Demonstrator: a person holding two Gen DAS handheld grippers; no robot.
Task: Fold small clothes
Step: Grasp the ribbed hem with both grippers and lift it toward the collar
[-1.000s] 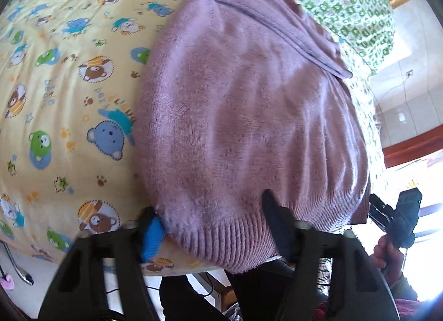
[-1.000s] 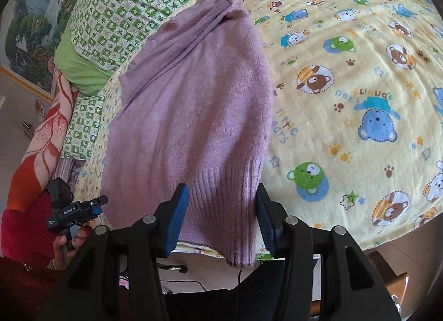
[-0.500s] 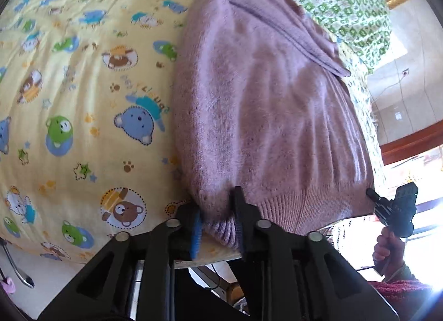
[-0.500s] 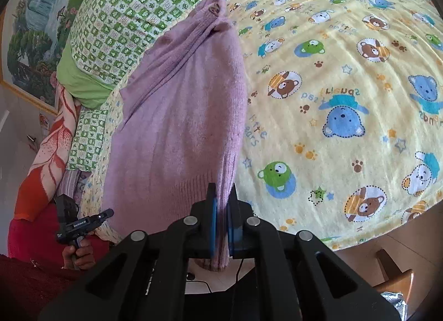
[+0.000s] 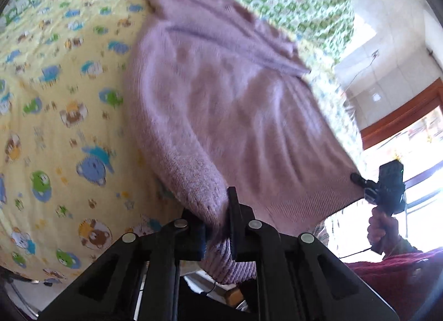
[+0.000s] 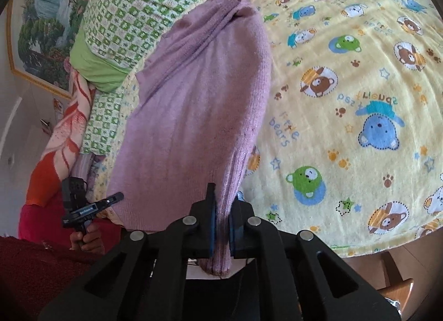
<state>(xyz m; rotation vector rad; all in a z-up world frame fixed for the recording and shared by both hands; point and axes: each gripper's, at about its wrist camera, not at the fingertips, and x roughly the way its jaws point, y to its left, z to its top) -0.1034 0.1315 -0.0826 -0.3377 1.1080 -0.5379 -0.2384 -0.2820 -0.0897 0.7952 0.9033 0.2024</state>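
A small purple knit sweater [image 5: 235, 105] lies lengthwise on a yellow bear-print blanket [image 5: 55, 127], collar at the far end. My left gripper [image 5: 217, 218] is shut on one corner of its ribbed hem and holds it raised off the blanket. My right gripper [image 6: 223, 218] is shut on the other hem corner of the sweater [image 6: 193, 116], also lifted. Each gripper shows in the other's view: the right one [image 5: 357, 178] at the far hem corner, the left one [image 6: 116, 197] at the left hem corner.
A green checked quilt [image 6: 133, 2] and a lime pillow [image 6: 94, 63] lie past the sweater's collar. An orange patterned cloth [image 6: 58, 143] hangs at the bed's edge. The yellow blanket [image 6: 360, 99] spreads wide beside the sweater. A framed landscape picture [image 6: 41, 24] hangs on the wall.
Both grippers were open around the hem a second ago, then closed on its two corners. Now they have lifted the hem off the blanket, and the left view is blurred with motion.
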